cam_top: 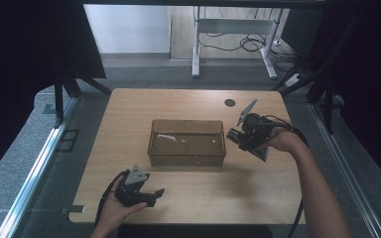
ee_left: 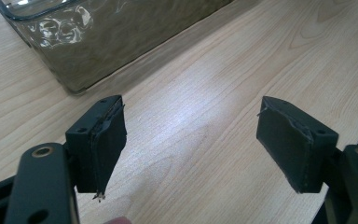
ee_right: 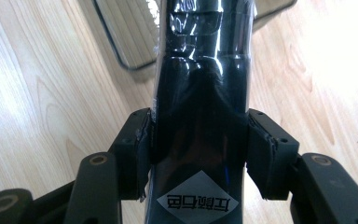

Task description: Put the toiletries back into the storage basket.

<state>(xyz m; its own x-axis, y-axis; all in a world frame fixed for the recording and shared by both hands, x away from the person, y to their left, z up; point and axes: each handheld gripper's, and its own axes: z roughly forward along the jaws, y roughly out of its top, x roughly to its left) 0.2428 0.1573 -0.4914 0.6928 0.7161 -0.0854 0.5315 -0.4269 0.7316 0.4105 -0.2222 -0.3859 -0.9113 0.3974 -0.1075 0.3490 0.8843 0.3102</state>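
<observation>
- Two grippers over the tabletop [cam_top: 129, 106] in the high view: the left gripper [cam_top: 155, 194] near the front edge, the right gripper [cam_top: 234, 135] beside the clear tub's [cam_top: 187, 142] right end.
- Left gripper view: fingers [ee_left: 103, 140] spread wide, empty.
- Right gripper view: fingers [ee_right: 142, 149] clamp a glossy black packet [ee_right: 200, 116]; it could slip, being slick. Its white diamond label is unreadable.

The translucent bin [cam_top: 187, 143] stands mid-surface [cam_top: 129, 109] as the one obstacle, with bare wood open all around it, while the right gripper [cam_top: 234, 136], its jaws clamped on a glossy black pack [ee_right: 200, 93], crowds the bin's right end.
</observation>
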